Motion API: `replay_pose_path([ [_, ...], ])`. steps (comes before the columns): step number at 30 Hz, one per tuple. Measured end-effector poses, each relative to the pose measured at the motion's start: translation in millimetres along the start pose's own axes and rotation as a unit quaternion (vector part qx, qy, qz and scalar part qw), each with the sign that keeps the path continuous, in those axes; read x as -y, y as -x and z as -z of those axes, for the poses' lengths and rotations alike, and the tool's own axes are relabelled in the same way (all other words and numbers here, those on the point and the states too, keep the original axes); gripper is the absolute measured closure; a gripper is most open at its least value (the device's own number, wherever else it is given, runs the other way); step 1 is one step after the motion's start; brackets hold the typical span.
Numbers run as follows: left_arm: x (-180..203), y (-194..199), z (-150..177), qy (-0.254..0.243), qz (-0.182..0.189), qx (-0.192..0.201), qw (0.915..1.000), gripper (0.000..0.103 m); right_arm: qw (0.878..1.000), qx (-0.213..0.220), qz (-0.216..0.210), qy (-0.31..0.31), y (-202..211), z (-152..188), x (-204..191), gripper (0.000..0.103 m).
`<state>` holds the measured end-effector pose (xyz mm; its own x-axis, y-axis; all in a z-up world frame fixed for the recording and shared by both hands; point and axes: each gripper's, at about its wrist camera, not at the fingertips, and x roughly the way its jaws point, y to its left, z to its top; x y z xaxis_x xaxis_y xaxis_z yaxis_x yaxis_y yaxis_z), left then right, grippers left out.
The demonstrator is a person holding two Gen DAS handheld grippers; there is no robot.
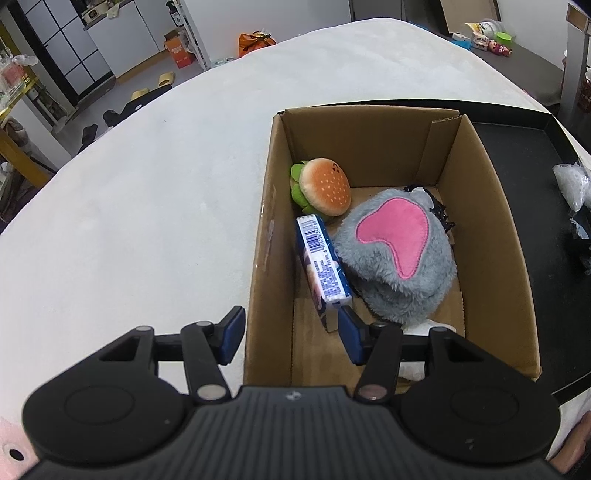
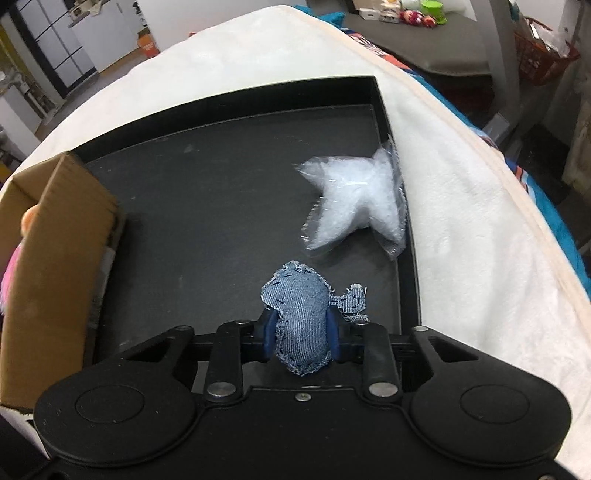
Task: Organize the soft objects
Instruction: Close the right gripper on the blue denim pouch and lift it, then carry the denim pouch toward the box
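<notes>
In the right wrist view my right gripper is shut on a small blue denim stuffed toy, just above the black tray. A clear bag of white stuffing lies on the tray further right. In the left wrist view the cardboard box holds a burger plush, a grey plush with a pink patch and a blue packet with a barcode. My left gripper is open and straddles the box's near left wall, one finger outside and one inside, neither pad pressing on it.
The box stands at the left end of the black tray, and its brown wall shows beside the right gripper. Tray and box rest on a white blanket. A shelf with small toys stands behind.
</notes>
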<state>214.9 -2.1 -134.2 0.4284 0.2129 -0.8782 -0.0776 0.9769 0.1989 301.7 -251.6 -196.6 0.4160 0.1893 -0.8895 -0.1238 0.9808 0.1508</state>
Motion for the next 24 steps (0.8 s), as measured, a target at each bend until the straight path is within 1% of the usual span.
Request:
replay_pose_path([
  [2, -1.0, 0.8, 0.5, -0.001, -0.001, 0.001, 1.0, 0.049, 1.0, 0.009, -0.006, 0.013, 6.3, 0.2, -6.8, 0.077],
  [7, -3.2, -0.1, 1.3, 0.004, -0.002, 0.001, 1.0, 0.049, 0.999, 0.017, -0.022, 0.04, 14.0, -0.5, -20.8, 0.078],
  [9, -4.7, 0.3, 2.2, 0.006, -0.001, 0.001, 1.0, 0.049, 0.998, 0.03, -0.021, 0.048, 22.6, -3.2, -25.1, 0.078],
  [24, -12.4, 1.4, 7.8, 0.012, 0.0, 0.003, 0.9999, 0.049, 0.993, 0.076, -0.041, 0.078, 66.2, -20.2, -51.7, 0.078],
])
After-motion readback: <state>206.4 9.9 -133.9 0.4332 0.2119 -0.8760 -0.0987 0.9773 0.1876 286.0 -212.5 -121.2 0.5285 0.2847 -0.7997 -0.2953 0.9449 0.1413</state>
